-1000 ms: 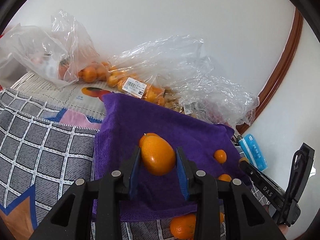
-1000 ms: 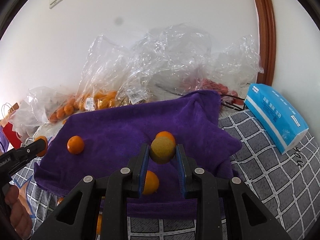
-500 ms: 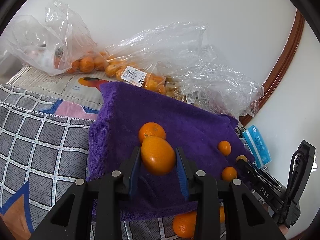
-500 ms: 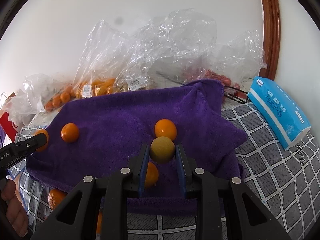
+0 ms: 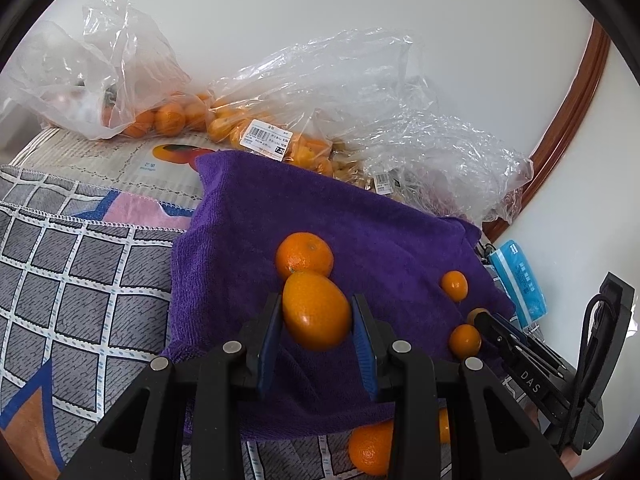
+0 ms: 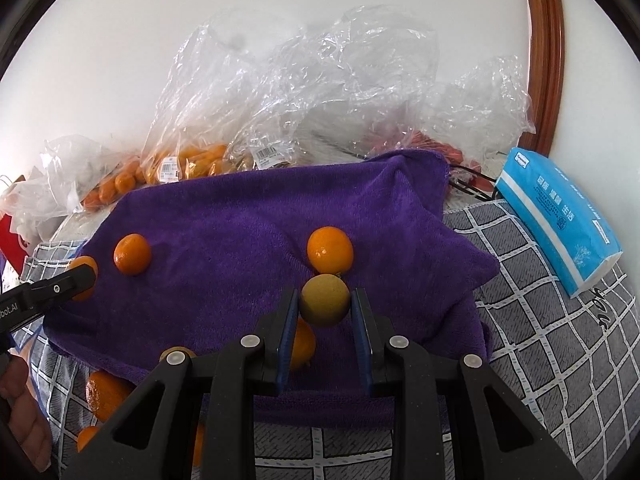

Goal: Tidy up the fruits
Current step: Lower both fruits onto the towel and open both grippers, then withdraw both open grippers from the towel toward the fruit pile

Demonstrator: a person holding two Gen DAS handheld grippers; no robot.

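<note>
My left gripper [image 5: 316, 316] is shut on an oval orange fruit [image 5: 316, 311], held over the purple towel [image 5: 372, 224]. A round mandarin [image 5: 304, 255] lies on the towel just beyond it. My right gripper [image 6: 325, 308] is shut on a dull yellow-green fruit [image 6: 325, 305] above the same purple towel [image 6: 240, 216]. An orange fruit [image 6: 330, 249] rests on the towel right behind it, and another mandarin [image 6: 132, 254] lies toward the left. In the left wrist view the right gripper's fingertips [image 5: 486, 319] show at the right, beside two small oranges [image 5: 455, 285].
Clear plastic bags of oranges [image 5: 168, 118] and other fruit [image 6: 192, 160] line the white wall behind the towel. A blue tissue pack [image 6: 560, 216] lies right of the towel on the checked cloth [image 6: 560, 360]. More oranges [image 6: 105, 394] sit off the towel's near edge. A person's hand [image 6: 24, 420] shows lower left.
Both grippers tipped downward a little with their fruits still held, so the towel and the fruits lying on it now sit nearer in both views.
</note>
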